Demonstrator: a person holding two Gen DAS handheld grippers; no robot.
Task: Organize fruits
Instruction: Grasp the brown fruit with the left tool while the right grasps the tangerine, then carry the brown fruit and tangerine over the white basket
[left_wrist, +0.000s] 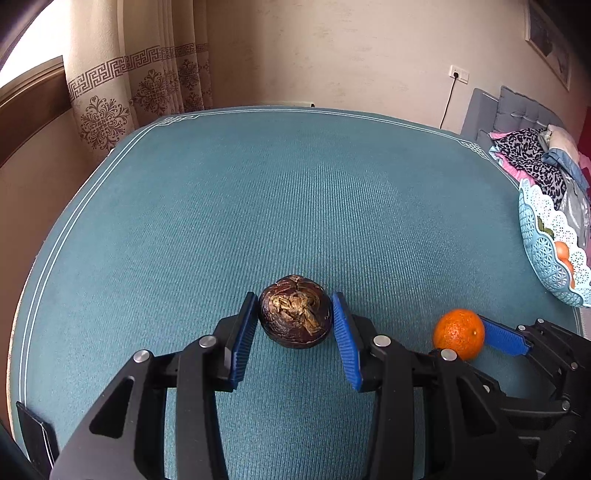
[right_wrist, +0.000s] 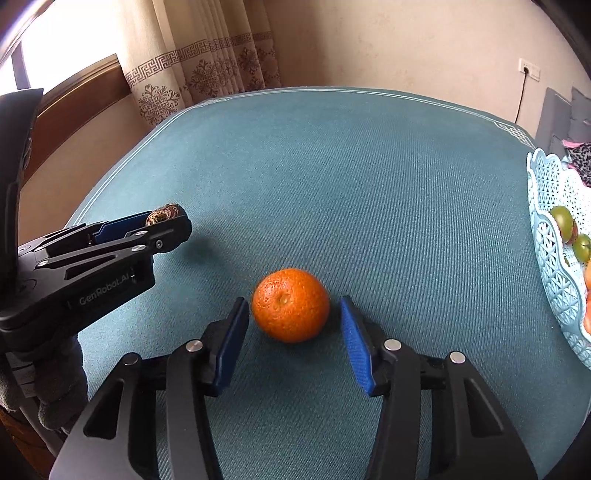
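Your left gripper (left_wrist: 294, 308) is spread wide around the dark brown fruit (left_wrist: 294, 311), low centre of frame, pads just off its sides. Your right gripper (right_wrist: 294, 310) gapes either side of the orange (right_wrist: 290, 305), not squeezing. The basket (right_wrist: 554, 273) sits at the right edge on the teal cloth (right_wrist: 332, 177).

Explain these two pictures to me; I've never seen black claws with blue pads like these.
These are two hand-held grippers, each carrying a camera that looks along its fingers. One picture comes from the left gripper, the other from the right gripper. Both stand open over a teal ribbed tablecloth. The left one straddles a dark brown wrinkled round fruit; the right straddles a round orange tangerine. Neither fruit looks squeezed yet, though the left pads sit very close. At the right edge stands a pale blue lattice plastic basket already holding green and orange fruit.
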